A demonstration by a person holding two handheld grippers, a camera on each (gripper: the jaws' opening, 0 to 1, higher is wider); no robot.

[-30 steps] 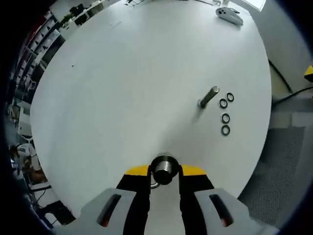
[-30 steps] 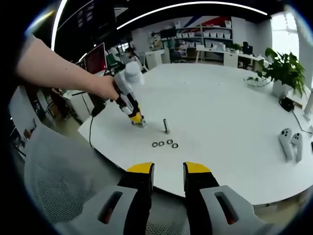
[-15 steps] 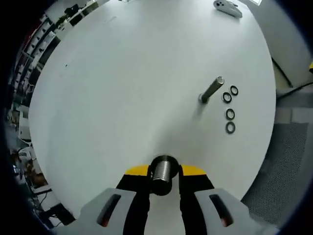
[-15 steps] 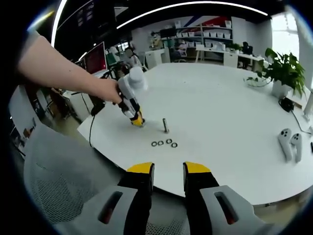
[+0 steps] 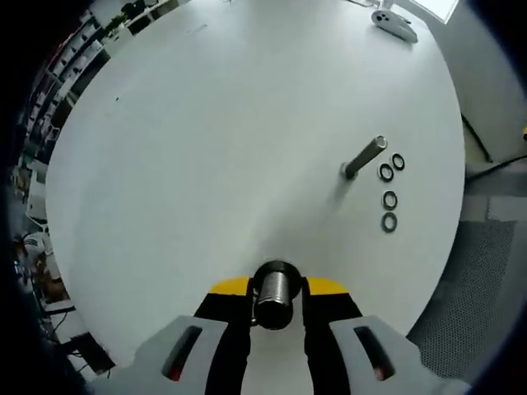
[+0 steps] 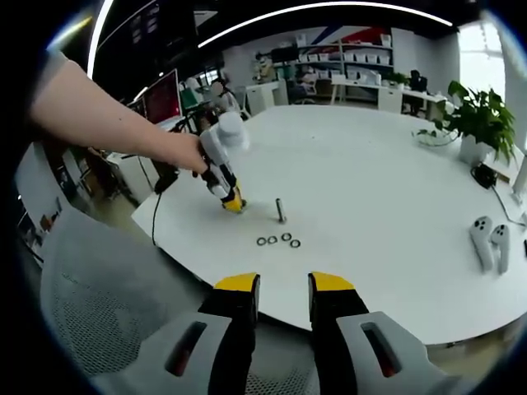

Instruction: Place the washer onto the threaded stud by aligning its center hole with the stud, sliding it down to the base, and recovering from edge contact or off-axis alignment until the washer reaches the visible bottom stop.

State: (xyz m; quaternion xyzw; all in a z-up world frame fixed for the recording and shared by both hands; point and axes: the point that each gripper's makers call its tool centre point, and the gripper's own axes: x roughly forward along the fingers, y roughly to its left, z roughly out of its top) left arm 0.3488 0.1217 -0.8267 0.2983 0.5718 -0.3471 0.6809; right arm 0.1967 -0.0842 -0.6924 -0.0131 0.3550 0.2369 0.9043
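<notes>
My left gripper (image 5: 275,298) is shut on a short threaded stud (image 5: 274,290), which points up out of the jaws over the white round table (image 5: 206,140). A second, slimmer stud (image 5: 363,158) stands on the table to the right. Several black washers (image 5: 389,197) lie just beyond it. In the right gripper view the left gripper (image 6: 231,200), held by a person's hand, sits left of that stud (image 6: 281,211) and the washers (image 6: 278,240). My right gripper (image 6: 284,290) hangs open off the table's near edge with nothing between its fingers.
Two white hand controllers (image 6: 487,243) lie at the table's right side, with one controller (image 5: 394,22) at the far edge in the left gripper view. A potted plant (image 6: 476,122) stands at the back right. A grey mesh chair (image 6: 99,288) sits below the table edge.
The left gripper has tilted and risen a little with the stud in it, so more of the stud's threaded side shows. The right gripper has stayed put.
</notes>
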